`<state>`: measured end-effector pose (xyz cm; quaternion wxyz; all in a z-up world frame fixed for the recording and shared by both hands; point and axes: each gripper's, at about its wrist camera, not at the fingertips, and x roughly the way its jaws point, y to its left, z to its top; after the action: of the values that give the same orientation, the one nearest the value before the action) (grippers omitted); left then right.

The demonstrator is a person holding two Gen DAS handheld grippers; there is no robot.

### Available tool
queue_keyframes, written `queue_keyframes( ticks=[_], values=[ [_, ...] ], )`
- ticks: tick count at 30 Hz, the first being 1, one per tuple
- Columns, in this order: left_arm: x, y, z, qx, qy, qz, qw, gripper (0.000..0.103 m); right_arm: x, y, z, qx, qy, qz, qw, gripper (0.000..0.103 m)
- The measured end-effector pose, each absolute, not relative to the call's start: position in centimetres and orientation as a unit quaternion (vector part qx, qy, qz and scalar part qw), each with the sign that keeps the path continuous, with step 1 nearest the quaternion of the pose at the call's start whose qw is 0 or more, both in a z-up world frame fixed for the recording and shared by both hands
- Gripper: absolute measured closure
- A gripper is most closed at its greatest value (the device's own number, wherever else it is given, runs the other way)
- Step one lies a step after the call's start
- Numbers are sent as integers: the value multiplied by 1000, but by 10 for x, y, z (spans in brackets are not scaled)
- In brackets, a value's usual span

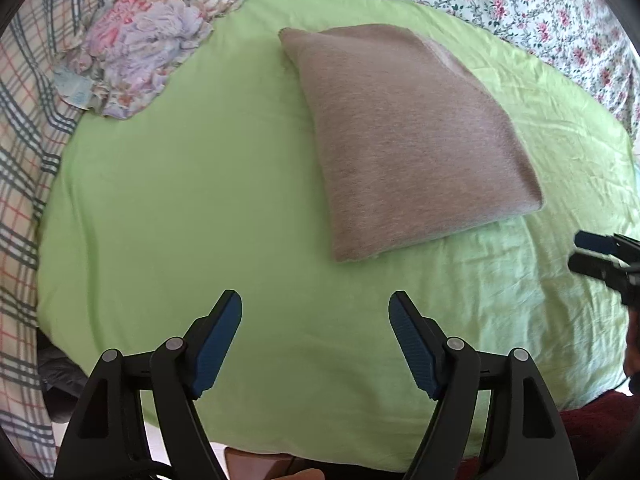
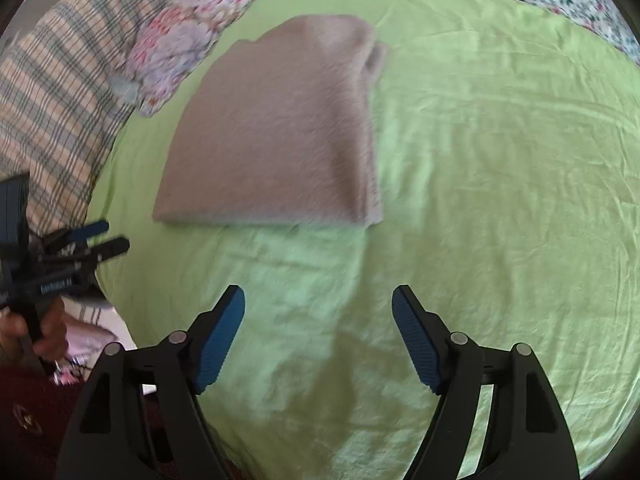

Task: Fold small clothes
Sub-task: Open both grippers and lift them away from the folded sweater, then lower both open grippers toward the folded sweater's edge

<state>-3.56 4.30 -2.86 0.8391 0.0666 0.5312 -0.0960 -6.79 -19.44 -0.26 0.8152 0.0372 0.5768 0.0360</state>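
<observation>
While folded on green sheet (image 1: pixel 200 200), taupe garment (image 1: pixel 400 132)

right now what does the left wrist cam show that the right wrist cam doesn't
Only the left wrist view shows the right gripper entering at the right edge, and the folded garment sharply. Only the right wrist view shows the left gripper with the hand holding it, and the garment's stacked layered edge, though blurred. Both show the folded brown garment lying on the green sheet, the floral cloth behind it, and open jaws touching nothing.
</observation>
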Motion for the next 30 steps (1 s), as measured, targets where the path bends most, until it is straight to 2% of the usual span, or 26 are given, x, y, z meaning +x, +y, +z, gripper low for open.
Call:
queue_keyframes(
  ticks=[11,30],
  values=[
    [-37,43,-24,77,523,-78,845,19,-57,-173,-5,11,575,67,816,25],
    [7,24,6,79,494,-58,864,18,3,-176,7,4,549,72,832,24]
  ],
)
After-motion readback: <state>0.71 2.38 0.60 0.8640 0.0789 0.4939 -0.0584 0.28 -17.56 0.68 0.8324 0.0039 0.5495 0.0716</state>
